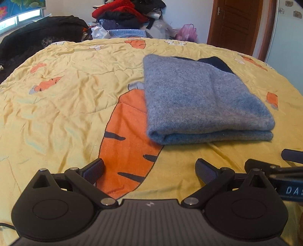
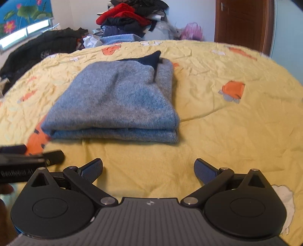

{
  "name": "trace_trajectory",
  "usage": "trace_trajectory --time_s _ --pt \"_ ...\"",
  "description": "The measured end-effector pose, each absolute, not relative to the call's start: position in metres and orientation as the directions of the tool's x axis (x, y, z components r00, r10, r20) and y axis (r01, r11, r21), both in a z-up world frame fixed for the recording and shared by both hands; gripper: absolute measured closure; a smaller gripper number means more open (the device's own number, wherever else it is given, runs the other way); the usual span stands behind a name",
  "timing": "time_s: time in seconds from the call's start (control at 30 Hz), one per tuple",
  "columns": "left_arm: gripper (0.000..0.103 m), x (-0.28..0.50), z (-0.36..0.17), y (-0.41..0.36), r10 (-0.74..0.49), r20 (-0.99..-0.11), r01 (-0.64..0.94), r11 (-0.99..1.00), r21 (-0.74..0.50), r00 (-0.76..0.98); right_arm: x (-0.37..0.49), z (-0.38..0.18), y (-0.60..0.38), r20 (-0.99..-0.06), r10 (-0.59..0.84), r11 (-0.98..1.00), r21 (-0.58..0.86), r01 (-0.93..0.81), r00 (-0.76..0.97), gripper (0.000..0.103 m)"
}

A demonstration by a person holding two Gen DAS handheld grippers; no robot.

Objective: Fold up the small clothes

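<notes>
You will find the folded sweater in heathered grey-blue knit, with a navy part showing at its far edge. The bedspread under it is pale yellow, printed with orange carrots bearing dark stripes, plus small white shapes near the far side. Your left gripper is black, its pads dark blue and textured; your right gripper is black with brighter blue pads. Beyond the bed, the clothes pile shows red, black and light blue. The door is reddish-brown wood. The window blind is blue with green leaves and pink flowers.
</notes>
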State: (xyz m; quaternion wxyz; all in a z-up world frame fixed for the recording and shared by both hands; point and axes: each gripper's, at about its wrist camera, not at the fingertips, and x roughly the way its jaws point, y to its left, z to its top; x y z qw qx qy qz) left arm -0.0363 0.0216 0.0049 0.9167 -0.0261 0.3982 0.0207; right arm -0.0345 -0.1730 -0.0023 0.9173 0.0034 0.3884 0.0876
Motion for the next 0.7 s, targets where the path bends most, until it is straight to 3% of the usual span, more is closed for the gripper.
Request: trace_trajectory --time_s 0.37,0.7 --pt "0.0 -0.035 0.005 0.018 0.035 -0.741 -0.051 0.999 0.001 0.67 -0.038 -0.004 -0.166 -0.705 0.125 0.988 0.028 -0.15 0.698 0.0" --pt "0.0 -0.053 0.024 0.022 0.035 -0.708 -0.075 0.997 -0.026 0.705 -0.042 0.016 -0.182 -0.677 0.216 0.974 0.2 -0.106 0.704 0.0"
